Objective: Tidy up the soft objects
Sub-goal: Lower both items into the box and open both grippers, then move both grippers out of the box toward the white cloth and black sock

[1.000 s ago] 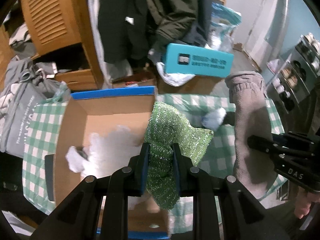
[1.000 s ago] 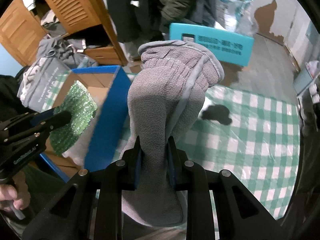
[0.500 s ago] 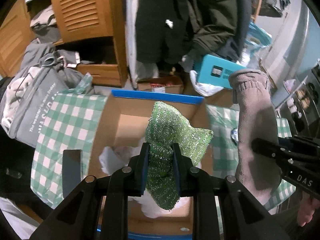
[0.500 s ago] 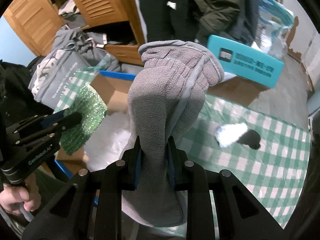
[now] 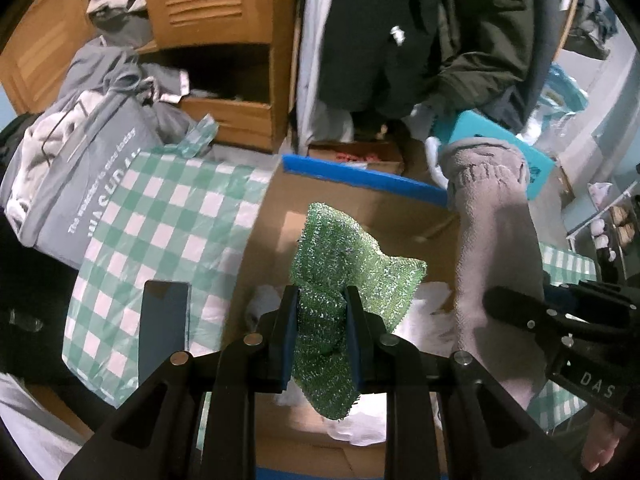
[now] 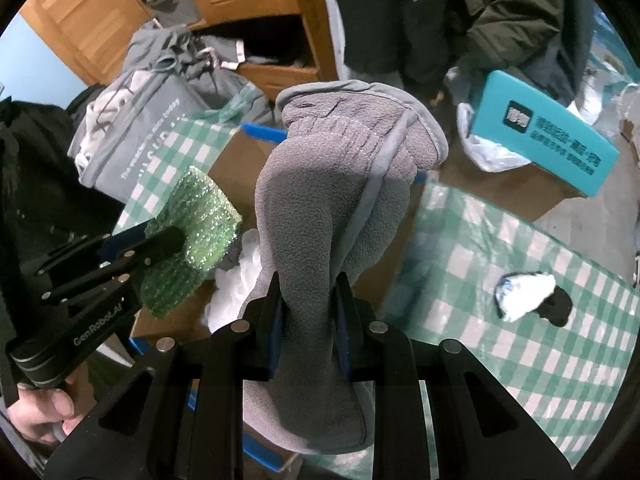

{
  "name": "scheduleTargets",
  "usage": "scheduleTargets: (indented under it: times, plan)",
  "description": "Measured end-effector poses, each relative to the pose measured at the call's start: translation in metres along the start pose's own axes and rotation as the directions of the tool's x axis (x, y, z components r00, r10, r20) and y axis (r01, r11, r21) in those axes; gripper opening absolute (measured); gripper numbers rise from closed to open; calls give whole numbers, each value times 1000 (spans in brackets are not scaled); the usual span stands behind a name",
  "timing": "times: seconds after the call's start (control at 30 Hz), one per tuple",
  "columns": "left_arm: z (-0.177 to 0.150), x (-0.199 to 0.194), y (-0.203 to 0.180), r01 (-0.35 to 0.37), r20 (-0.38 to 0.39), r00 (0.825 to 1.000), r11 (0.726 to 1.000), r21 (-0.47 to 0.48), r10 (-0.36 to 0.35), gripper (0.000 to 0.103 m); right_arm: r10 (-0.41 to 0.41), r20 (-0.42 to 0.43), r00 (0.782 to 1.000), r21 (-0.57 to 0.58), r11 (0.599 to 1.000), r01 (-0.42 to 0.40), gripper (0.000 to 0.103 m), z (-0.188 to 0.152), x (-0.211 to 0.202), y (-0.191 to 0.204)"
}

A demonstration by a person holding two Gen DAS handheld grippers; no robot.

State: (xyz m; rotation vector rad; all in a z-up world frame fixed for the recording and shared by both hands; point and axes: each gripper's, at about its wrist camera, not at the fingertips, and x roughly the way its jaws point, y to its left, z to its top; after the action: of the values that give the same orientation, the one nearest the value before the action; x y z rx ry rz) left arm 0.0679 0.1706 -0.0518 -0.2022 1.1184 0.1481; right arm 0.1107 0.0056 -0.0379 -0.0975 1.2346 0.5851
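My left gripper (image 5: pixel 320 304) is shut on a green sparkly cloth (image 5: pixel 344 264) and holds it above the open cardboard box (image 5: pixel 360 208) with blue edges. White soft stuff (image 5: pixel 428 320) lies in the box. My right gripper (image 6: pixel 308 292) is shut on a grey fleece glove (image 6: pixel 332 200), held upright beside the box's right side. The glove also shows in the left wrist view (image 5: pixel 496 256), and the green cloth in the right wrist view (image 6: pixel 192 224). A white and black soft object (image 6: pixel 528 296) lies on the checked cloth at the right.
A green-and-white checked cloth (image 5: pixel 160 224) covers the table. A dark phone-like slab (image 5: pixel 164 324) lies left of the box. A grey bag (image 5: pixel 80 176), a wooden cabinet (image 5: pixel 216 4), hanging coats (image 5: pixel 400 32) and a teal box (image 6: pixel 548 132) stand behind.
Both grippers have moved left, keeping their loads. The box now sits under the green cloth, and the glove is nearer the box's right side.
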Motion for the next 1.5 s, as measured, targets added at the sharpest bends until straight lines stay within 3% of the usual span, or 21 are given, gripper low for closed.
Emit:
scheduleTargets:
  times: [0.13,0.23,0.33,0.4,0.47,0.73,1.5]
  plan:
    - [-2,5,5,-20,-16,1000,1000,-5,20,24,21,-39,999,2,1000,-21,24,1,17,3]
    - [-3,2,3,-33,-5,999,999,11,33,28,19,-53,998,-4,1000,-19,33,3,23,4]
    - [-4,1,2,-45,-2,999,999,21,45,40,15,-49,999,-13,1000,-16,44,4,24,7]
    - [-4,-1,1,-54,6,999,998,25,54,47,13,-32,999,-22,1000,-13,60,4,20,9]
    - [-3,-5,0,-66,16,998,997,31,66,54,-5,-1,1000,-33,999,5,66,4,13,11]
    - [-2,-17,-10,-42,51,998,998,36,40,63,-91,73,993,-36,995,94,69,0,-12,1]
    - [-12,-21,-103,13,57,998,979,204,-25,73,-201,77,976,159,969,187,69,-53,-49,-101]
